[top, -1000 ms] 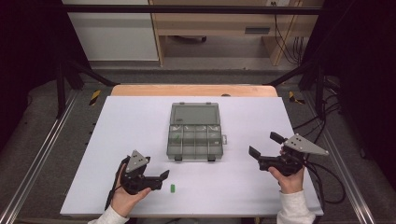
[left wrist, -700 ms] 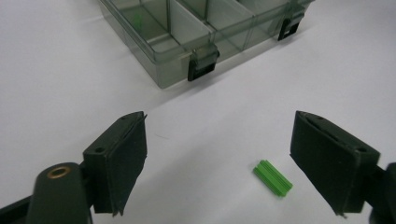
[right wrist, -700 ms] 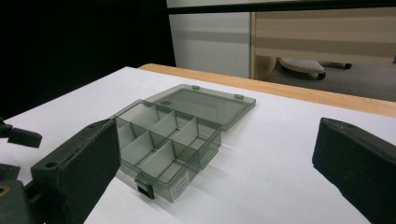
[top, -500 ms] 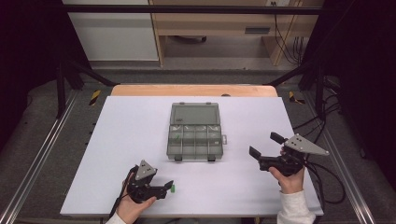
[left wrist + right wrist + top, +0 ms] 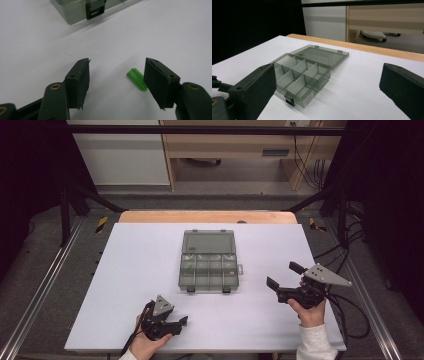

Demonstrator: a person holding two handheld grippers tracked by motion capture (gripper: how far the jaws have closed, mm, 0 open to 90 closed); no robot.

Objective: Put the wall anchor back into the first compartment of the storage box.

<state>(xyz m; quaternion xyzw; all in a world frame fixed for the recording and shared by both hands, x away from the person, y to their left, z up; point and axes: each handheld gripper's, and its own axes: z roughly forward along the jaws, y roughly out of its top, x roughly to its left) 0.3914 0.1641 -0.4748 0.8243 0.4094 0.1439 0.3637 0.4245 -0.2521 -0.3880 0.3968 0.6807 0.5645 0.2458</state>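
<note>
Black tongs (image 5: 181,324) bear grey three-cornered plates and black cables; the sleeves (image 5: 315,344) are white.

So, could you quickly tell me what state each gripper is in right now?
Left gripper: open, jaws have just been closing around the green plug, pads not yet pressing it.
Right gripper: open, holding nothing.

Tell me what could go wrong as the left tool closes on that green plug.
The left tool has just been closing, but the green plug lies off-centre, right beside one pad with the other far off. The closing pad may push or roll it across the table instead of pinching it. It is small and ribbed, so a skewed grip could let it slip on the way to the open box.
</note>
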